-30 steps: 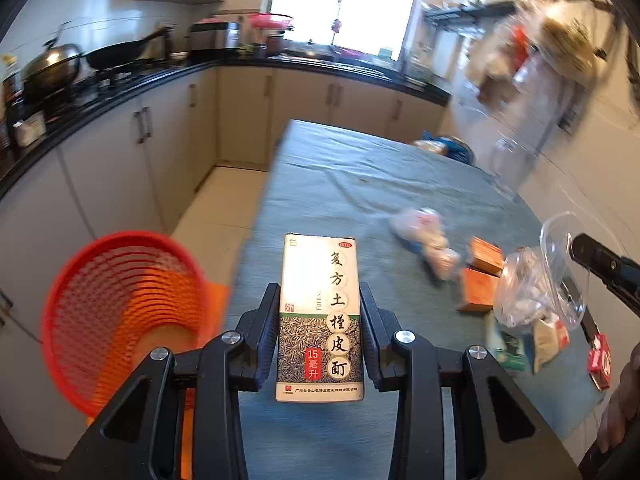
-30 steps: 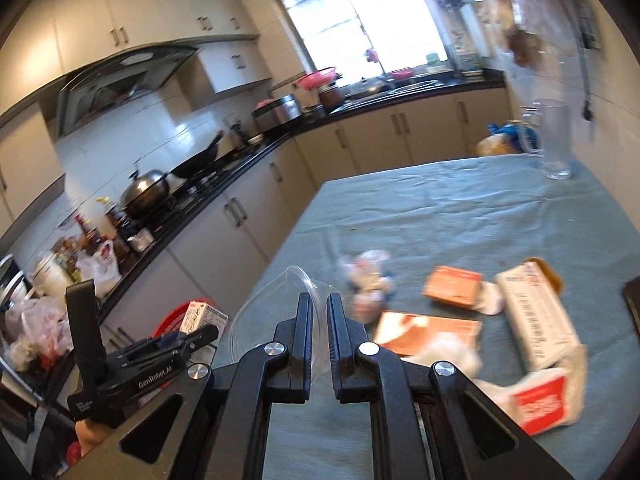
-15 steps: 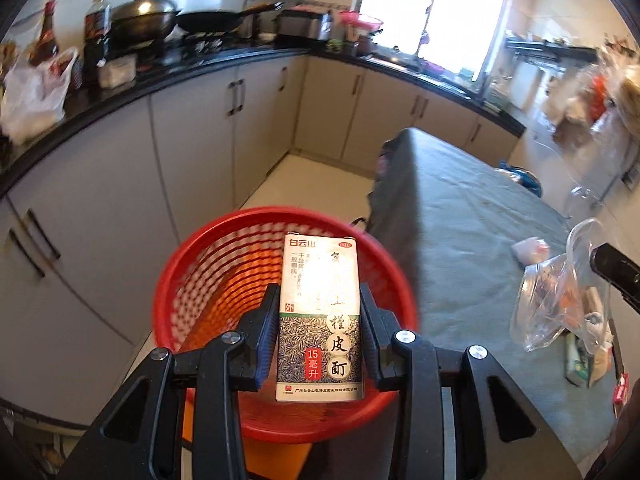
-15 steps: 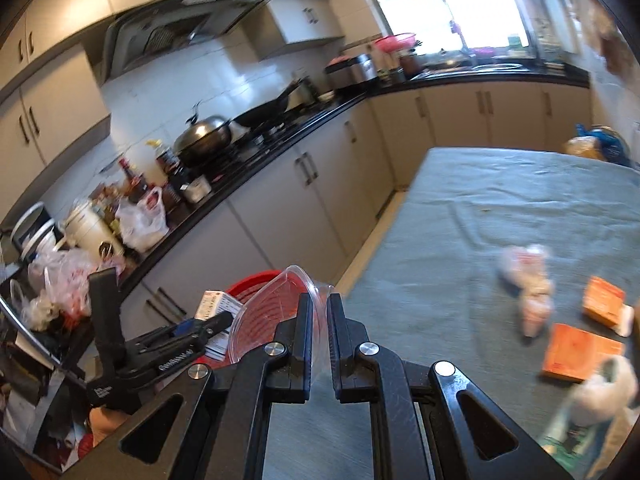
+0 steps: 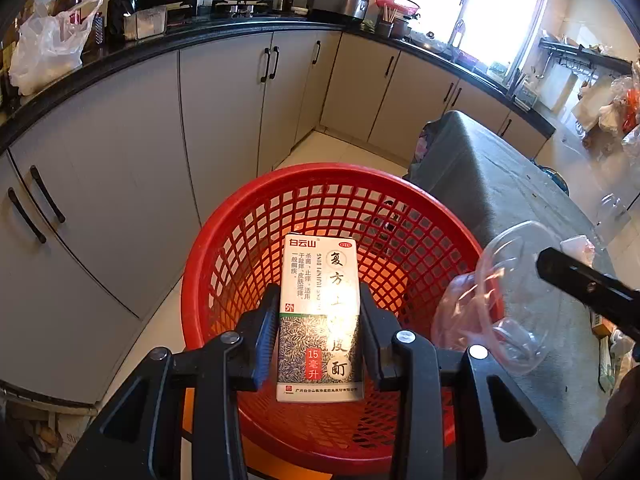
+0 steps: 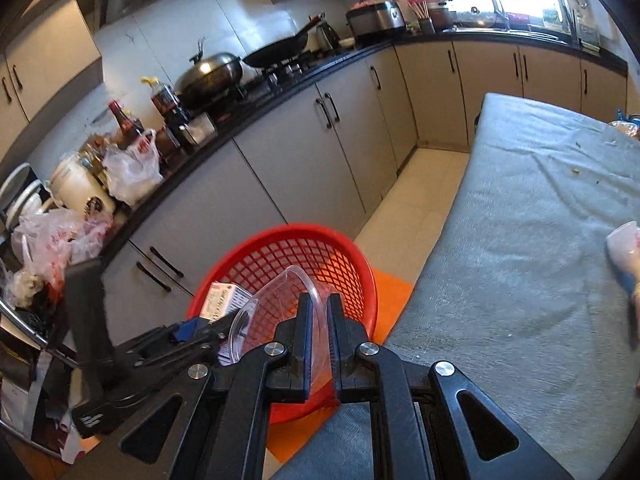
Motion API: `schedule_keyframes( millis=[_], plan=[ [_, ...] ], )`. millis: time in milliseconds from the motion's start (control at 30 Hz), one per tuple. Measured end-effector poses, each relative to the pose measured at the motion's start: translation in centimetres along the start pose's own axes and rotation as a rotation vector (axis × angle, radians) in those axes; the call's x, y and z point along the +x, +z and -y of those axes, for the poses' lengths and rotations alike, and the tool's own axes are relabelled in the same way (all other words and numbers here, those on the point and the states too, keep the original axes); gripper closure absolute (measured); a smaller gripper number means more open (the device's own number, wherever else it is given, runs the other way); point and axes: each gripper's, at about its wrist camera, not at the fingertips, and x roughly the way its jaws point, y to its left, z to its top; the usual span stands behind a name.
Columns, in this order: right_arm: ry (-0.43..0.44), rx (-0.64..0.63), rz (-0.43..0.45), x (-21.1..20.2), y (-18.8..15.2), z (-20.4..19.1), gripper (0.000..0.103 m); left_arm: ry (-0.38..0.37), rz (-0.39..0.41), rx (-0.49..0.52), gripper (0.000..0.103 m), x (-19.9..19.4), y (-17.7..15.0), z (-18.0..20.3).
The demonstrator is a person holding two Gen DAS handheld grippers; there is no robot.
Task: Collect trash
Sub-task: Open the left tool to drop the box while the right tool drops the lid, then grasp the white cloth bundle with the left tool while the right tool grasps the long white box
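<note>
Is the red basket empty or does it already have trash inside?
It looks empty. Through the red basket, only bare mesh shows; the medicine box is held above it by the left hand-held gripper, which hides part of the bottom.

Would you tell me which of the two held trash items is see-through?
The clear plastic container in the right gripper; the left gripper holds a printed medicine box.

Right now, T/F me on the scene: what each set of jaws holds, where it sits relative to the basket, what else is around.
1. The left gripper holds a medicine box over the red basket. True.
2. The right gripper is empty. False: it pinches a clear plastic container.
3. The basket stands on the table. False: it stands beside it, lower.
4. A wok sits on the stove. True.
</note>
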Motion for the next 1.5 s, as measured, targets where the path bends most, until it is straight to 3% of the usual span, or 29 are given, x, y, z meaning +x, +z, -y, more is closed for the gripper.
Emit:
schedule_keyframes(
  millis=[100, 200, 333, 533, 733, 1100, 1333, 1400, 1500],
  plan=[
    [-0.007, -0.004, -0.006, 0.5, 0.1, -0.1, 0.094, -0.004, -0.010, -0.007, 0.066, 0.5, 0.1, -0.2],
    [-0.005, -0.002, -0.011, 0.5, 0.1, 0.0, 0.092, 0.002, -0.009, -0.006, 0.056, 0.7, 0.2, -0.1],
    [-0.003, 0.000, 0.004, -0.2, 0.1, 0.2, 0.071, -0.001, -0.001, -0.005, 0.055, 0.4, 0.1, 0.1],
    [0.014, 0.033, 0.041, -3.3, -0.3, 1.2, 0.070, -0.007, 0.020, -0.001, 0.054, -1.1, 0.0, 1.0],
    [0.008, 0.080, 0.104, -8.3, -1.9, 3.5, 0.069, -0.046, 0.067, 0.049, 0.051, -3.6, 0.0, 4.4],
    [-0.123, 0.242, 0.224, -20.5, -6.6, 12.8, 0.061, -0.228, 0.055, 0.222, 0.045, -5.1, -1.3, 16.9],
    [-0.222, 0.417, 0.302, -27.7, -11.3, 20.3, 0.061, -0.341, -0.004, 0.428, 0.038, -4.8, -4.2, 27.2],
    [-0.263, 0.458, 0.316, -29.4, -12.5, 22.2, 0.061, -0.378, -0.011, 0.492, 0.027, -5.0, -5.2, 30.0],
    [-0.279, 0.513, 0.343, -31.7, -14.0, 24.9, 0.060, -0.414, -0.014, 0.599, 0.025, -5.3, -6.8, 34.4]
  ],
)
